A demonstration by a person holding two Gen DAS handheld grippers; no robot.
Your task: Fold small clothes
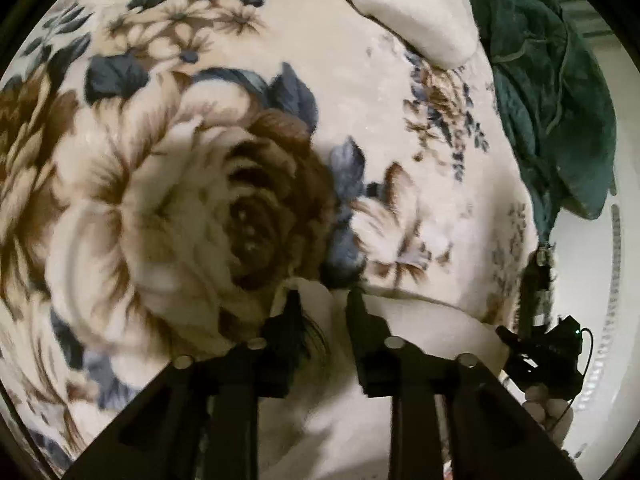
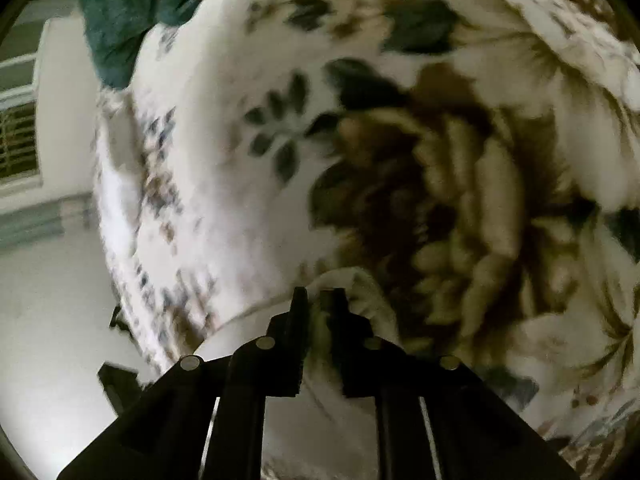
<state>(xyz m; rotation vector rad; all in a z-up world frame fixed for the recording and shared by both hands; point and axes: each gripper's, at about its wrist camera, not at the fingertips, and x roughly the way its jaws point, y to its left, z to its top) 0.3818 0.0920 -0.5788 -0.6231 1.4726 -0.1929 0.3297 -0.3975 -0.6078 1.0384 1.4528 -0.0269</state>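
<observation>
A cream garment [image 1: 400,344] hangs between my two grippers above a floral blanket [image 1: 200,184]. My left gripper [image 1: 323,300] is shut on its edge, cloth pinched between the black fingers. In the right wrist view my right gripper [image 2: 320,300] is shut on another edge of the same cream garment [image 2: 352,280], which drapes down under the fingers. The right gripper also shows in the left wrist view [image 1: 544,352] at the lower right. A dark green garment [image 1: 552,92] lies crumpled at the blanket's far right edge; it also shows in the right wrist view [image 2: 120,12].
The floral blanket [image 2: 460,184] covers the whole bed surface. A cream fold of bedding [image 1: 408,12] lies at the far edge. A white wall [image 2: 52,280] and a window with blinds [image 2: 16,140] lie beyond the bed's side.
</observation>
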